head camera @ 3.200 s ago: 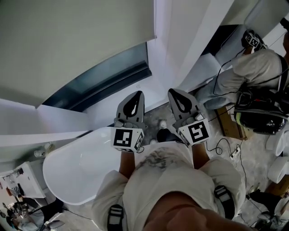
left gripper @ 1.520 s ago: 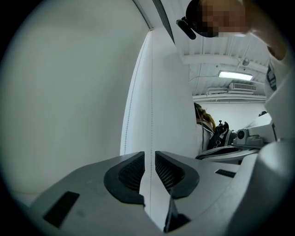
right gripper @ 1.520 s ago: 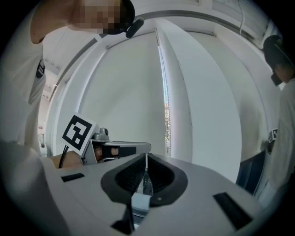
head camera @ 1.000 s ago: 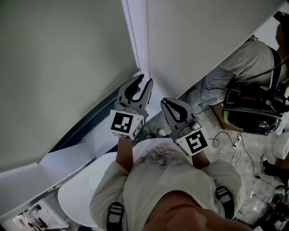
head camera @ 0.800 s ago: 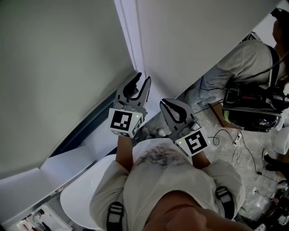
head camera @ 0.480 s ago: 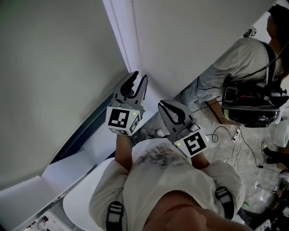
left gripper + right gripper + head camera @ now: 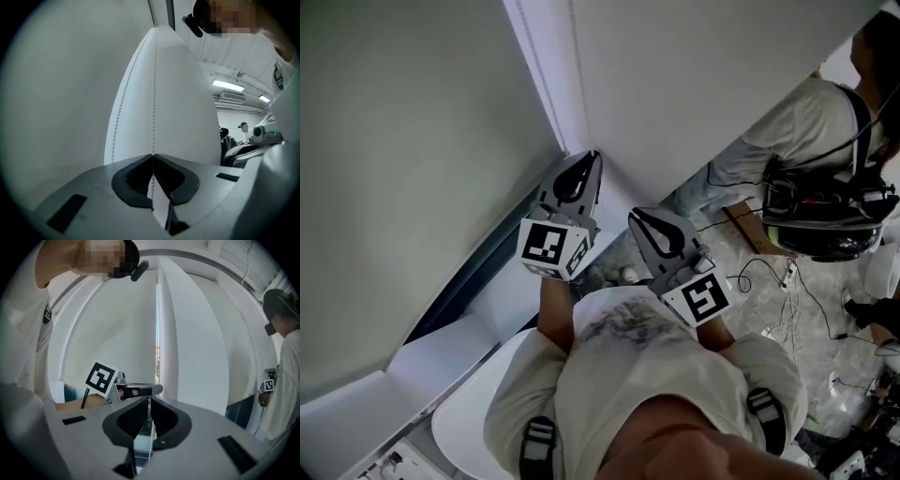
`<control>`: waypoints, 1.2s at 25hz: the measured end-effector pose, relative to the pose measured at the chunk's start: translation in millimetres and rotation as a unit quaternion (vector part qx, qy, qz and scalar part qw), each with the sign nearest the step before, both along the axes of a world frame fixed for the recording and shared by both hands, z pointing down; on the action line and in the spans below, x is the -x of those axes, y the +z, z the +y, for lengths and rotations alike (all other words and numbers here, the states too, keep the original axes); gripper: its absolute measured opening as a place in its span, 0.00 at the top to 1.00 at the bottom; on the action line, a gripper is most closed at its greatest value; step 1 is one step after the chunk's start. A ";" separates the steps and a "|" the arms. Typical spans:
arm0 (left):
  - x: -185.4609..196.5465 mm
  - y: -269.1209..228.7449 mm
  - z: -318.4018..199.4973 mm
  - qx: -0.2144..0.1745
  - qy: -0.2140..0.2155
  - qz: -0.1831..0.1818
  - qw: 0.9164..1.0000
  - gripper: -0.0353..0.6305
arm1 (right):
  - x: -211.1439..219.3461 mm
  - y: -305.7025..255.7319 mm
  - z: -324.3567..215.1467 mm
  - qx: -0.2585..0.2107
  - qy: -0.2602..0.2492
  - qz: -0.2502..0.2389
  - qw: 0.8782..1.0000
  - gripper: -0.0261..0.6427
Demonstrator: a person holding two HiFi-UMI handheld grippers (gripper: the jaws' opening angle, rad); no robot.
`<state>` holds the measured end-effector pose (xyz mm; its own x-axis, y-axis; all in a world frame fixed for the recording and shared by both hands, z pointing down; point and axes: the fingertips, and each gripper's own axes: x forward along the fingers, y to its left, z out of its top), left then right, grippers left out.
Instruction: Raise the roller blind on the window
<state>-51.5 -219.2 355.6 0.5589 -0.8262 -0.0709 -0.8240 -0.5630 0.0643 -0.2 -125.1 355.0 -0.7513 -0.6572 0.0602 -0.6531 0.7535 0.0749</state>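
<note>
The grey-green roller blind point(image 7: 403, 141) hangs low over the window, with only a dark strip of glass point(image 7: 473, 277) showing below it. Its white bead chain point(image 7: 153, 93) runs down the white frame point(image 7: 546, 84) in two strands. My left gripper point(image 7: 589, 157) is raised to the frame and shut on one strand, which passes straight between its closed jaws point(image 7: 152, 157). My right gripper point(image 7: 637, 217) sits lower and to the right, shut with nothing in it point(image 7: 149, 401). From the right gripper view, the left gripper point(image 7: 140, 390) shows ahead.
A second blind point(image 7: 703, 75) covers the pane to the right. A white rounded tub point(image 7: 473, 417) stands at the lower left. Another person point(image 7: 806, 112) with gear stands at the right, and cables point(image 7: 773, 281) lie on the floor.
The left gripper, open around the bead chain half a second ago, has shut on it. The right gripper has hardly moved.
</note>
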 end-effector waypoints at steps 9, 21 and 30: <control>-0.9 10.0 17.3 0.021 0.020 0.003 1.000 0.94 | 5.1 11.0 2.0 0.033 -0.045 -0.006 0.998 0.87; 3.9 25.4 63.6 0.042 -0.012 -0.012 0.999 0.94 | 17.0 -17.9 17.8 0.012 -0.118 -0.017 0.993 0.86; -0.8 29.7 91.7 0.044 -0.032 -0.011 0.998 0.94 | 34.2 -52.1 26.7 -0.010 -0.177 -0.033 0.984 0.76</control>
